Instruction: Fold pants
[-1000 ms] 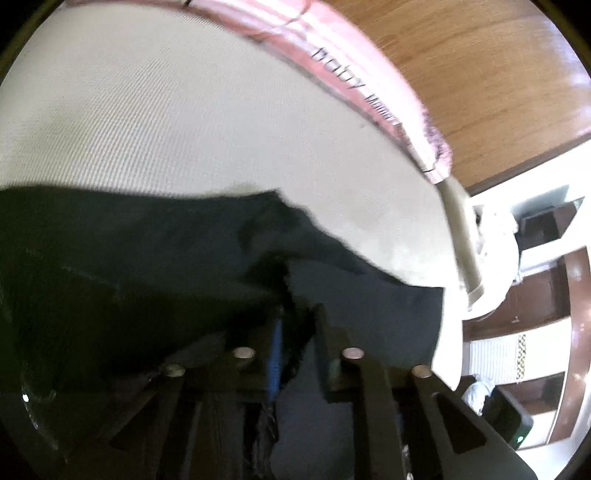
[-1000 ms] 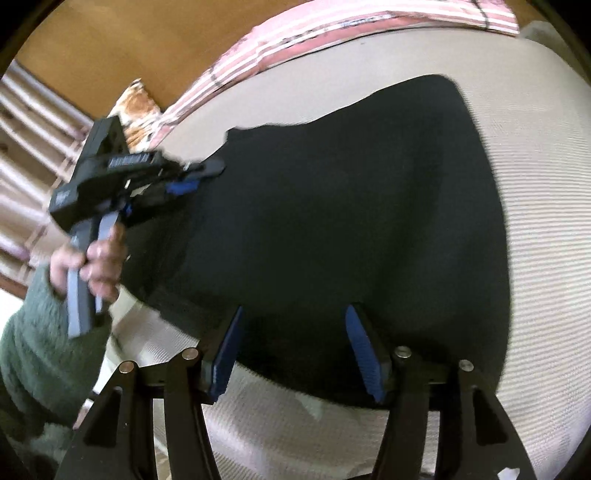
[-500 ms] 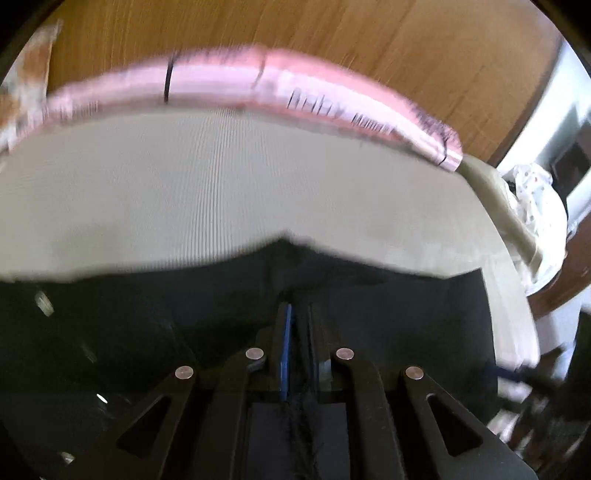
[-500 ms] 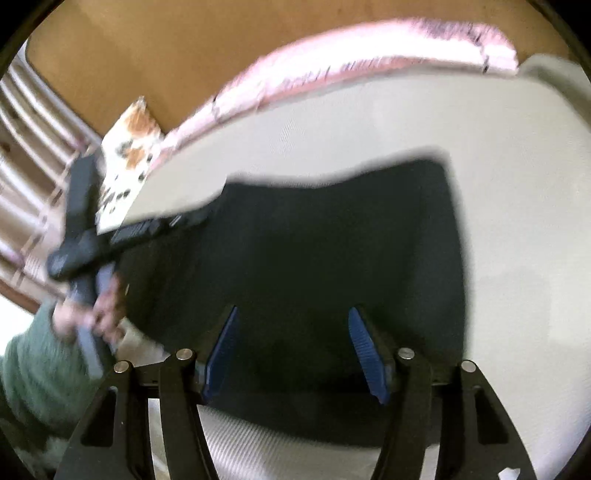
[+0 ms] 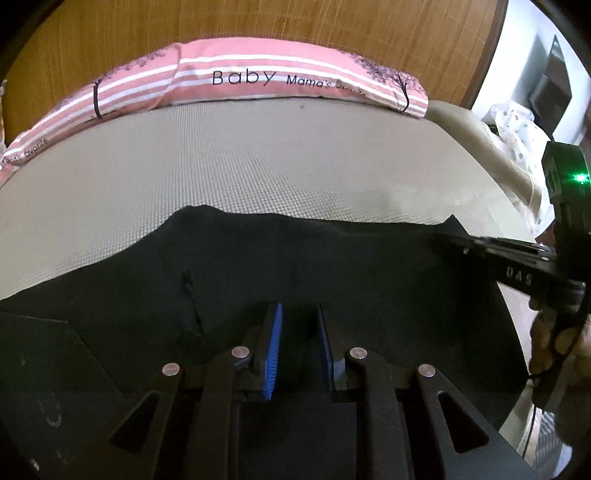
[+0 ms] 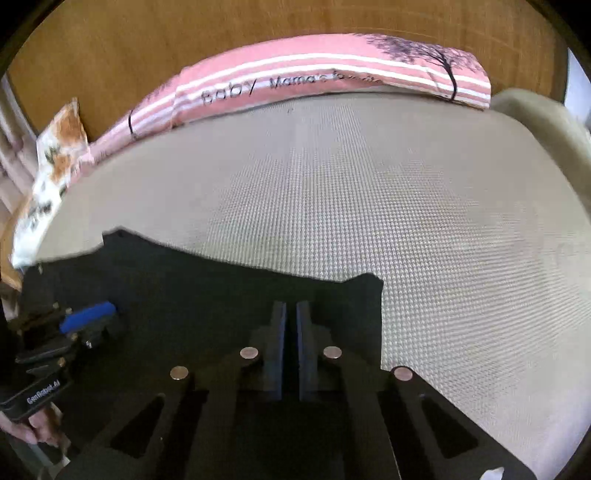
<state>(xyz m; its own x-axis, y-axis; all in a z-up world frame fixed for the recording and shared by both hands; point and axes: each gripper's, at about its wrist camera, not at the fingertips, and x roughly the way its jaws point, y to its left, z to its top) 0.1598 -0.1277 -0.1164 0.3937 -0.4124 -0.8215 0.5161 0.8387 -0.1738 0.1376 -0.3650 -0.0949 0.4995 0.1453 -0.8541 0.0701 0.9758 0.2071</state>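
The black pants (image 5: 332, 266) lie flat on the grey bed mattress (image 5: 258, 166), their far edge running across the left wrist view. My left gripper (image 5: 298, 314) hovers over the cloth with its jaws opening; a narrow gap shows between the blue pads (image 5: 274, 339) and no cloth is pinched. It also shows at the left of the right wrist view, left gripper (image 6: 92, 314). My right gripper (image 6: 291, 314) is shut on the pants (image 6: 192, 295) just inside their far right corner. Seen from the left wrist, the right gripper (image 5: 448, 238) has its tip on that corner.
A pink striped pillow (image 5: 258, 81) lies along the wooden headboard (image 5: 295, 29). A floral cushion (image 6: 55, 155) sits at the bed's left end and a white dotted cloth (image 5: 517, 125) beyond the right edge. A person's hand (image 5: 554, 347) holds the right gripper's handle.
The left gripper's jaws, shut on a fold of the pants before, have parted and let it go. The right gripper's wide-open jaws have closed near the pants' corner. Both views swung toward the headboard.
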